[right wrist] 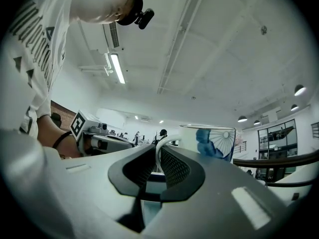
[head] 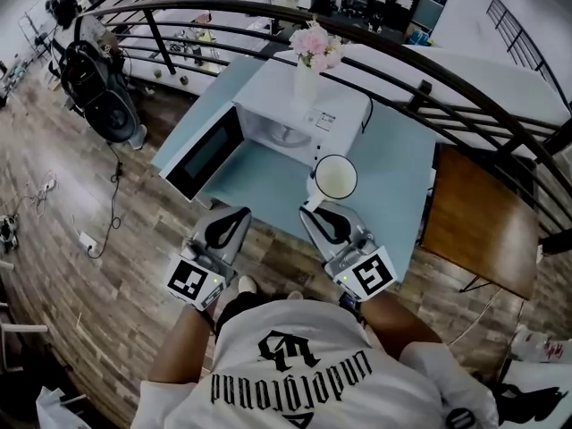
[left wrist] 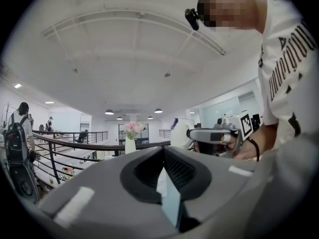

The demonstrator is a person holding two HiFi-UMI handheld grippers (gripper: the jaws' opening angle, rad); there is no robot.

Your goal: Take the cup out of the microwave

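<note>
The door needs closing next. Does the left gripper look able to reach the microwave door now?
Probably yes: the left gripper is empty, the open door stands just ahead of it, and nothing lies between them. The right gripper holds the cup.
</note>
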